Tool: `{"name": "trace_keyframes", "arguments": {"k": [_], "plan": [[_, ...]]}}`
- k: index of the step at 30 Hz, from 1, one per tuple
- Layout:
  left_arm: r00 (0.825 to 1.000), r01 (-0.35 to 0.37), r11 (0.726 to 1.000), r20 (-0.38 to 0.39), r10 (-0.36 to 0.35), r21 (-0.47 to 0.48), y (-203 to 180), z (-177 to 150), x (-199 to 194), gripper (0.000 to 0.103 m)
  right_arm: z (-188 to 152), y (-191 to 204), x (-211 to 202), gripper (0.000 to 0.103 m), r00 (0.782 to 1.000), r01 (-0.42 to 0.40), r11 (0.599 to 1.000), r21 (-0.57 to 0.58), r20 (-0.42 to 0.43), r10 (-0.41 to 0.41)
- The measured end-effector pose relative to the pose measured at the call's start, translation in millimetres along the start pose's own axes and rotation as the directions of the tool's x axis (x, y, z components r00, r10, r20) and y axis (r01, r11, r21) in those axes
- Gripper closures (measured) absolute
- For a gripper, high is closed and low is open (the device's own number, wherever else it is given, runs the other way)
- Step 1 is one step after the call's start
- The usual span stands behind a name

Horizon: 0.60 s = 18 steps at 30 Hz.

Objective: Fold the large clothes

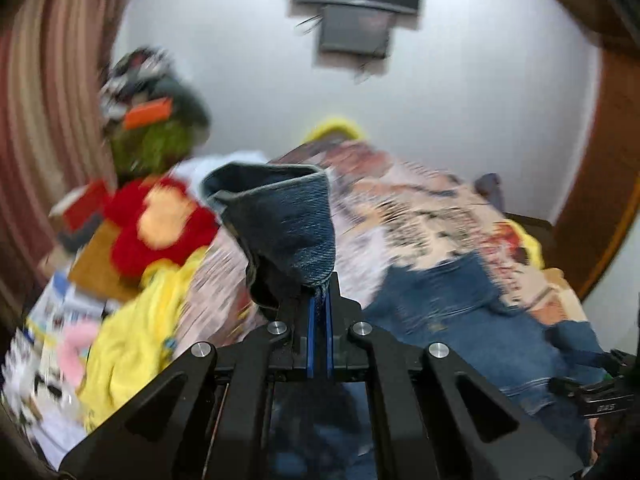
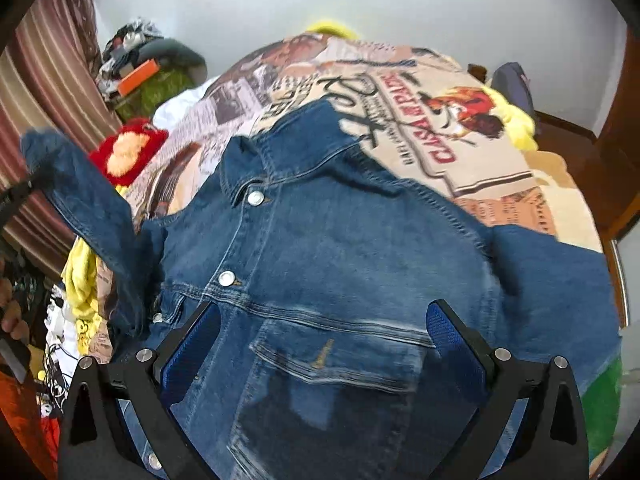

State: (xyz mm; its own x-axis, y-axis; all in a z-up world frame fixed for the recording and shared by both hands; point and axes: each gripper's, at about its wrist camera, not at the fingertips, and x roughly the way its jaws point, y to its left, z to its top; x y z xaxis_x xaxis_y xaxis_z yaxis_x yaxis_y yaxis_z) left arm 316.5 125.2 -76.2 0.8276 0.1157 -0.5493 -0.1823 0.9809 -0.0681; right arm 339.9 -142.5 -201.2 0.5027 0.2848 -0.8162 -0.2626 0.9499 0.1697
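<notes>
Left wrist view shows the left tongs [image 1: 319,312] pinched tight on the cuff of the blue denim jacket's sleeve [image 1: 288,220], held up off the bed. Right wrist view shows the right tongs [image 2: 324,340] wide open and holding nothing, just over the blue denim jacket [image 2: 320,248], which lies spread flat on the printed bedspread [image 2: 460,132]. I think the folding has only begun: 1 sleeve is lifted, and the other sleeve and body are left.

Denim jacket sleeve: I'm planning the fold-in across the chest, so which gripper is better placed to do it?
Left. The left gripper is shut on the sleeve cuff, lifted off the bed. The right gripper is open, empty, above the denim jacket chest pocket.
</notes>
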Motion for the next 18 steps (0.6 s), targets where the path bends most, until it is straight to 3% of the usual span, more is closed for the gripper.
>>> {"name": "trace_keyframes", "arguments": {"k": [5,9,11,14,18], "plan": [[0.991,0.135,0.985,0.000,-0.136,0.104,-73.1,9.9,-6.3,0.100,-6.2,-29.3,-28.4,0.001,0.999,0.019,0.999,0.034,0.045,-0.021],[0.964,0.261,0.953,-0.092,-0.249,0.157,-125.8,-8.0,8.0,0.100,-13.2,-51.6,-45.0,0.001,0.997,0.039,0.997,0.068,0.063,-0.043],[0.938,0.327,0.929,-0.175,-0.299,0.170,-152.5,-28.6,20.5,0.100,-17.5,-60.5,-50.3,0.001,0.997,0.047,0.995,0.084,0.065,-0.052],[0.876,0.430,0.889,-0.311,-0.368,0.159,-182.4,-63.7,38.2,0.100,-22.7,-72.9,-58.5,0.001,0.997,0.050,0.994,0.102,0.061,-0.056],[0.808,0.498,0.851,-0.447,-0.385,0.167,-213.0,-107.4,50.3,0.100,-25.8,-79.7,-66.0,0.001,0.995,0.068,0.993,0.093,0.066,-0.074]]}}
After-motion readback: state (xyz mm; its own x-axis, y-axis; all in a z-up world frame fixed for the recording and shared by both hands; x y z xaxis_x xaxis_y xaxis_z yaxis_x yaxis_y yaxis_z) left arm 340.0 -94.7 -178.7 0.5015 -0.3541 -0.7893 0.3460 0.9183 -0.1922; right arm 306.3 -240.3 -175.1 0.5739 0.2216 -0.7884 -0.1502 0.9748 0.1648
